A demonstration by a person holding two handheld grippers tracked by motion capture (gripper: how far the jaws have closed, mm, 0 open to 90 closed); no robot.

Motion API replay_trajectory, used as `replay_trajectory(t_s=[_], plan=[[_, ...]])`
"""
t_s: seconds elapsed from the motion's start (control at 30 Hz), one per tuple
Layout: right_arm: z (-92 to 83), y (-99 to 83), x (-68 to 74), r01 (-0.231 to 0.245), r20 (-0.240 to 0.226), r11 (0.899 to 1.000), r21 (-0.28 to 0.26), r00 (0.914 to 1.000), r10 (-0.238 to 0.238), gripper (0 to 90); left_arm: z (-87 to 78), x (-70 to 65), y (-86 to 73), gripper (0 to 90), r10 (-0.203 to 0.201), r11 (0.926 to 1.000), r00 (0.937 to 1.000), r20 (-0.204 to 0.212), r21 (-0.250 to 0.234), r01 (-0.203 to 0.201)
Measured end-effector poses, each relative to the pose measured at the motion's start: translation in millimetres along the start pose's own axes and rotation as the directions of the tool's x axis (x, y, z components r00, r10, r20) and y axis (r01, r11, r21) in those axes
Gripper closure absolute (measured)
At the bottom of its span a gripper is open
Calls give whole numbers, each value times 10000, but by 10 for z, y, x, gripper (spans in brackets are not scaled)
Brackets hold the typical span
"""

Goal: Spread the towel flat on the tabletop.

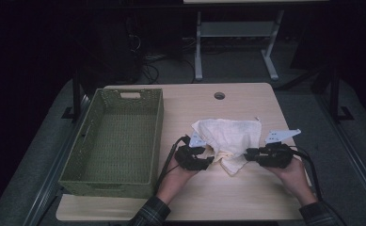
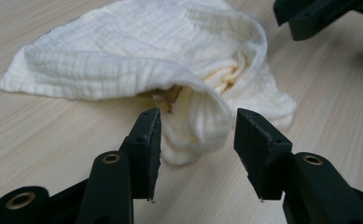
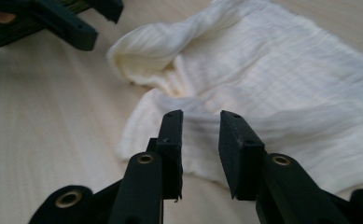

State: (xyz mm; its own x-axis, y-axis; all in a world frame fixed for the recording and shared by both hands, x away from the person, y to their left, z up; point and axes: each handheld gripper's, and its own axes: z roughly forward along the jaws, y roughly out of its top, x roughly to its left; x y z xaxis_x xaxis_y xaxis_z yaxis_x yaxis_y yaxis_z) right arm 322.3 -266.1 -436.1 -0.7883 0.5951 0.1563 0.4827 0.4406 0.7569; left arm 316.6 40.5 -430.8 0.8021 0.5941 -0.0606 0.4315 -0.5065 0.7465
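A: Left gripper (image 2: 195, 123)?
B: We see its jaws apart at a middling width. A rolled fold of the cloth (image 2: 170, 60) sits right between the tips, but the pads aren't pressing on it; there's a gap on each side. Not a grip.

A: Right gripper (image 3: 200, 126)?
B: Its jaws stand narrower, with a clear gap. We see the cloth (image 3: 282, 93) just ahead of and under the tips, a crumpled edge below them. Nothing is pinched between the pads.

A: Where's the cloth overall?
B: In the high view the cloth (image 1: 227, 136) lies crumpled on the surface (image 1: 246, 193), between the two sets of jaws. The left gripper (image 1: 208, 160) is at its left edge and the right gripper (image 1: 249, 154) at its right edge, both pointing inward at it. Most of it spreads beyond the tips, away from the person, and one corner hangs back towards the near edge.

A: Anything else?
B: A green basket (image 1: 124, 101) sits well off to the outer side of the left jaws, apart from the cloth. In the left gripper view the other gripper's jaws show past the cloth, top right. In the right gripper view the other gripper's jaws show top left, beside the raised fold.

A: Hands?
B: We see the left hand (image 1: 180, 176) and right hand (image 1: 291, 172) behind the grippers, with plaid sleeves at the near edge.
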Motion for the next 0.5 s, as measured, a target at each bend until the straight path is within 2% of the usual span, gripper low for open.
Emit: replay_trajectory(t_s=[0.03,0.17,0.27,0.43,0.5], plan=[[13,-47,82,120,-102,9999,64,9999,-120,698,19,-8,-29,506,-13,10000,10000,-30,71,13],[69,-105,204,67,-304,9999,109,9995,-64,698,82,-42,-52,506,142,9995,9999,63,269,-143],[108,-131,293,272,-399,9995,183,9989,-265,698,115,-75,-52,505,295,9990,9995,67,324,-297],[185,-121,365,395,-478,9988,289,9981,-381,689,178,-79,-64,509,462,9977,9989,-19,492,-460],[261,-104,401,653,-403,9969,434,9972,-636,668,213,-81,-70,536,502,9973,9987,12,538,-502]])
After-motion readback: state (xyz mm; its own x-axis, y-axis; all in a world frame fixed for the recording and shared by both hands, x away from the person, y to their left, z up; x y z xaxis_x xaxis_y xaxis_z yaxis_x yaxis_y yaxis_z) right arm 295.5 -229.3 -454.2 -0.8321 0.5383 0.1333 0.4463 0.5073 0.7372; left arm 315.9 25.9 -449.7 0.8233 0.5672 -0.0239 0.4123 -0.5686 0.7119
